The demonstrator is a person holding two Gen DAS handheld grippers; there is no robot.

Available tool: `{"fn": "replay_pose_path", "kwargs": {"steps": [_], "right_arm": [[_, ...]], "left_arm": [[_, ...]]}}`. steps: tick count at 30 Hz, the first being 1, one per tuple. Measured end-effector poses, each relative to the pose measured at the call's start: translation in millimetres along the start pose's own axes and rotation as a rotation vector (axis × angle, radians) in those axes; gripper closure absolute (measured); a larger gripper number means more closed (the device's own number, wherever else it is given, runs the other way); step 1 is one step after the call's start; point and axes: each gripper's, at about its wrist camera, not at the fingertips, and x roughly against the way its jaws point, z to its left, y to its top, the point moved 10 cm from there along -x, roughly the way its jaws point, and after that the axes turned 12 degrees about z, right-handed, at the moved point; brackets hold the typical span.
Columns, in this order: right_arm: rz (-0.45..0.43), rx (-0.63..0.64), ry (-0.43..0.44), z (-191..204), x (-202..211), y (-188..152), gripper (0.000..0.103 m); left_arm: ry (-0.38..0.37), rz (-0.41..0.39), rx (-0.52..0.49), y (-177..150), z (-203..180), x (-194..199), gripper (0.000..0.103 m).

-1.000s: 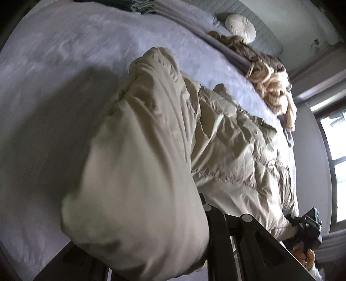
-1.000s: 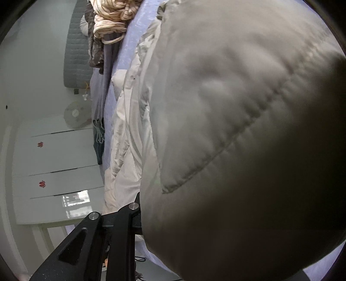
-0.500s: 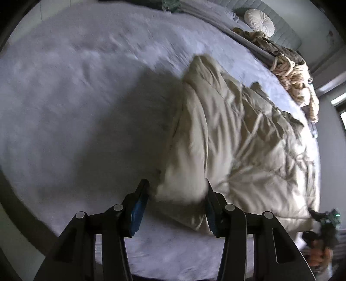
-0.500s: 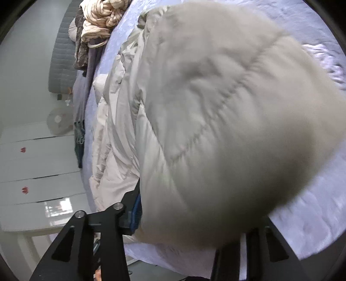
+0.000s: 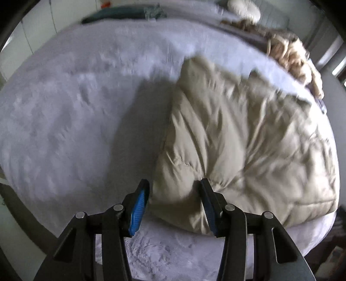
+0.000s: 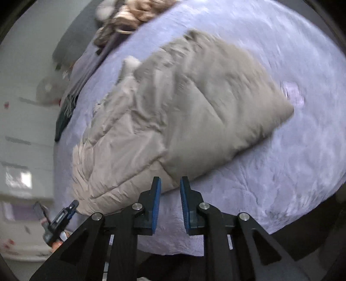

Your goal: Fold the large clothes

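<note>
A bed [image 5: 71, 121] with a pale lilac, fuzzy cover fills both views. On it lies the jacket [image 5: 248, 140], a beige quilted puffer, folded over on itself into a thick pad; in the left wrist view it takes up the right half of the bed, its near corner reaching down toward the bed's near edge. In the right wrist view the jacket [image 6: 183, 112] lies across the middle of the bed, one folded corner pointing right, the crumpled layers to the left.

Along the bed's far side sit a pile of cream knitwear [image 5: 289, 54], a dark green cloth [image 5: 116, 15] and a round pale cushion [image 5: 244, 8], all blurred.

The left gripper [image 5: 174, 201] hangs above the jacket's near corner, jaws partly apart; the corner shows in the gap between them but the blue pads [image 5: 138, 207] do not press it. The right gripper [image 6: 170, 198] is above the bed's near edge, just clear of the jacket's hem, its jaws having just been closing to a narrow gap with nothing between them. The left gripper also appears small at lower left in the right wrist view
</note>
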Motion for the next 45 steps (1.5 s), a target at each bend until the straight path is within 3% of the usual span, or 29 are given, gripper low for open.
{"fn": "replay_pose_path", "kwargs": {"steps": [3,5,8,11,16,21,26,29,38,45], "right_arm": [[-0.016,0.008,-0.098,4,-1,26,0.083],[-0.004,-0.01,-0.171,-10,-8,41,0.083],[0.043,-0.065,-0.211,-41,-21,50,0.083],[0.1,-0.111,-0.18,-59,-32,50,0.083],[0.151,-0.092,-0.169,-56,-25,50,0.083],[0.161,0.016,-0.112,-24,-11,56,0.078],[0.192,0.164,-0.112,12,-10,60,0.073],[0.205,0.225,-0.111,28,-10,58,0.071],[0.253,0.243,-0.103,30,-24,48,0.066],[0.231,0.212,-0.11,50,-41,50,0.04]], "left_arm": [[0.001,0.048,0.006,-1,1,-20,0.048],[0.02,0.056,0.007,2,0,-22,0.046],[0.038,0.069,0.019,3,-1,-19,0.046],[0.063,0.086,0.052,0,-4,-12,0.046],[0.097,0.107,0.063,-5,-19,12,0.046],[0.101,0.097,0.045,-6,-43,38,0.046],[0.102,0.068,0.043,-8,-65,55,0.045],[0.105,0.043,0.049,-11,-76,62,0.005],[0.146,0.026,0.011,-13,-84,63,0.005],[0.135,0.038,-0.075,11,-77,54,0.005]]}}
